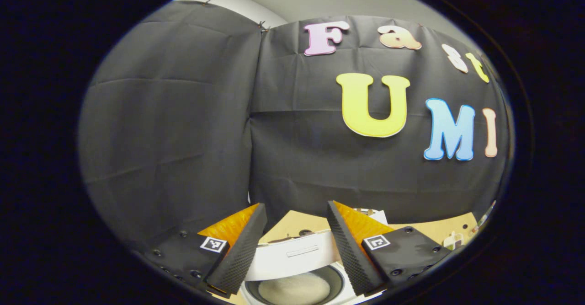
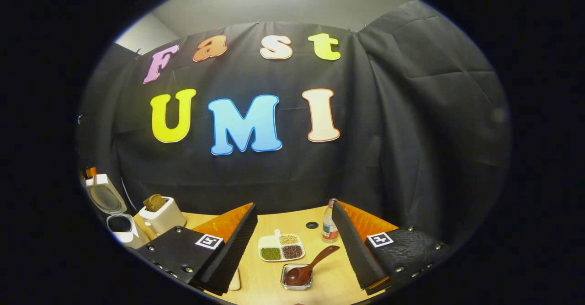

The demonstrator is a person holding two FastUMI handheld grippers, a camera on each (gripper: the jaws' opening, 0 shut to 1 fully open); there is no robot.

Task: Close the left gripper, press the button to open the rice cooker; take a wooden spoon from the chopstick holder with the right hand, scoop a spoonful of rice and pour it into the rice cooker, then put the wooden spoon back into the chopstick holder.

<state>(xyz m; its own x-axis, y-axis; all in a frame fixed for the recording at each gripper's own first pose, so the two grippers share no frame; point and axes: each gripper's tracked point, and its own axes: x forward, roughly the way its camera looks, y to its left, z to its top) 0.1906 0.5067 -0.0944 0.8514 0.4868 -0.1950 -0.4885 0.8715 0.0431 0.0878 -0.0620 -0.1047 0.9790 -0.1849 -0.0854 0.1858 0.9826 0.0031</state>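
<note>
In the left gripper view, my left gripper stands open above the white rice cooker. Its lid is up and pale rice lies in the inner pot. My right gripper is open too, with nothing between its fingers. Ahead of it on the table a dark wooden spoon rests with its bowl in a small clear dish, handle pointing up and right. Far left in the right gripper view stands the rice cooker with its lid raised.
A white divided dish with green, tan and dark grains lies beyond the spoon. A small bottle stands to its right. A white toaster holding bread sits beside the cooker. The wooden table ends at the black cloth wall.
</note>
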